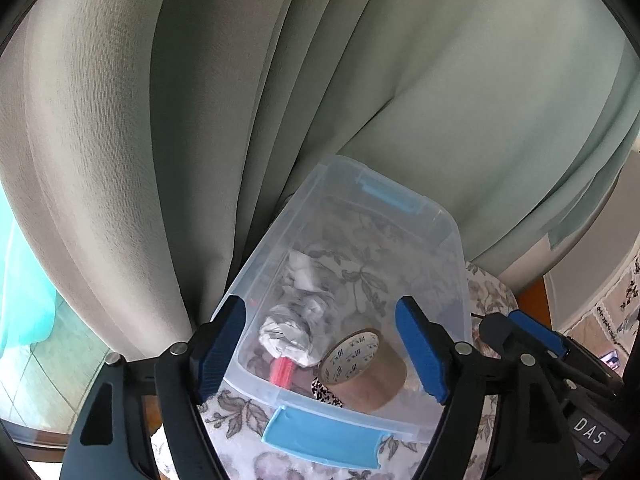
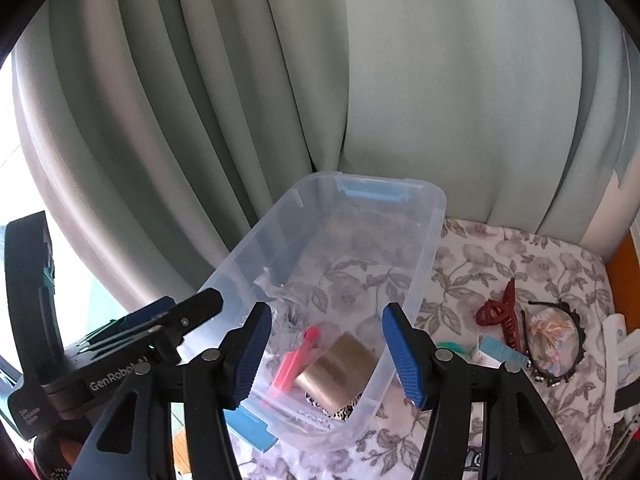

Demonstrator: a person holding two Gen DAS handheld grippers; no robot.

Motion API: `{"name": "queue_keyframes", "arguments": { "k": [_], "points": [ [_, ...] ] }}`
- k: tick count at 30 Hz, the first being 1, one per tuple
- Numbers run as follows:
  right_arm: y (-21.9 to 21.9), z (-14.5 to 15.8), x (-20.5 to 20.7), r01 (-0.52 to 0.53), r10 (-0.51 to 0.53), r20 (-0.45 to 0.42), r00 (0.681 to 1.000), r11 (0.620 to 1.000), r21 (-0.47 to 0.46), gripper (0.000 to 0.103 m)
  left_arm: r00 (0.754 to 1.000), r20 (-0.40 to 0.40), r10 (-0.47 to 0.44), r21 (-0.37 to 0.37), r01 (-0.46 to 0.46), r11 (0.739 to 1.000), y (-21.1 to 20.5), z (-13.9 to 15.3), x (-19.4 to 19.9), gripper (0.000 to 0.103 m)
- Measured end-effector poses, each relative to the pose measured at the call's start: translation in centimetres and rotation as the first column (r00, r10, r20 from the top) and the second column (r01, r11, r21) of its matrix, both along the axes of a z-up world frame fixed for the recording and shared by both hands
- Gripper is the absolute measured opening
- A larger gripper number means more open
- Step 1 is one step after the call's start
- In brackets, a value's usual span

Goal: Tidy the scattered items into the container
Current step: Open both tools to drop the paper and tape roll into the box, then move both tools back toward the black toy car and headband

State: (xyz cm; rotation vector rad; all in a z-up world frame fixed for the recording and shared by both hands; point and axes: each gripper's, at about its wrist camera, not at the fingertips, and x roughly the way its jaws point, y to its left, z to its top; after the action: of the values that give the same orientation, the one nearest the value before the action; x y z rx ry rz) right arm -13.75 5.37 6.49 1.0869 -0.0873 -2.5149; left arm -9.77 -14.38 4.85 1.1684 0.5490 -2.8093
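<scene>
Left gripper (image 1: 320, 350) is hovering over the near end of a clear plastic bin (image 1: 452, 280) with blue latches, jaws standing apart with nothing pinched. Sitting inside: a roll of brown packing tape (image 1: 366, 372), crumpled paper (image 1: 290, 334), and something pink (image 1: 282, 372). Grey-green curtains (image 1: 240, 100) are hanging behind, floral cloth (image 1: 240, 412) lying underneath.

The clear plastic box with blue handles (image 2: 424, 248) sits on the flowery cloth table (image 2: 500, 256), in front of the pale green curtain (image 2: 440, 80). Inside lie a brown roll of tape (image 2: 336, 376), a pink pen (image 2: 298, 356) and crumpled white paper (image 1: 286, 334). Right of the box lie a dark red hair clip (image 2: 500, 312) and a black headband (image 2: 576, 320).
</scene>
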Motion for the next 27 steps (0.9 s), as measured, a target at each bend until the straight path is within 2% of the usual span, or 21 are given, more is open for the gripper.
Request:
{"name": "queue_keyframes", "arguments": {
  "k": [11, 27],
  "points": [
    [1.4, 0.4, 1.1, 0.027, -0.027, -0.001, 1.0, 0.999, -0.022, 0.062, 1.0, -0.011, -0.003, -0.001, 0.003, 1.0, 1.4, -0.1, -1.4, 0.081],
    [5.0, 2.3, 4.7, 0.081, -0.085, -0.041, 0.996, 0.994, -0.074, 0.062, 0.997, -0.055, -0.048, -0.036, 0.046, 0.998, 4.0, 2.5, 0.9, 0.081]
  ]
}}
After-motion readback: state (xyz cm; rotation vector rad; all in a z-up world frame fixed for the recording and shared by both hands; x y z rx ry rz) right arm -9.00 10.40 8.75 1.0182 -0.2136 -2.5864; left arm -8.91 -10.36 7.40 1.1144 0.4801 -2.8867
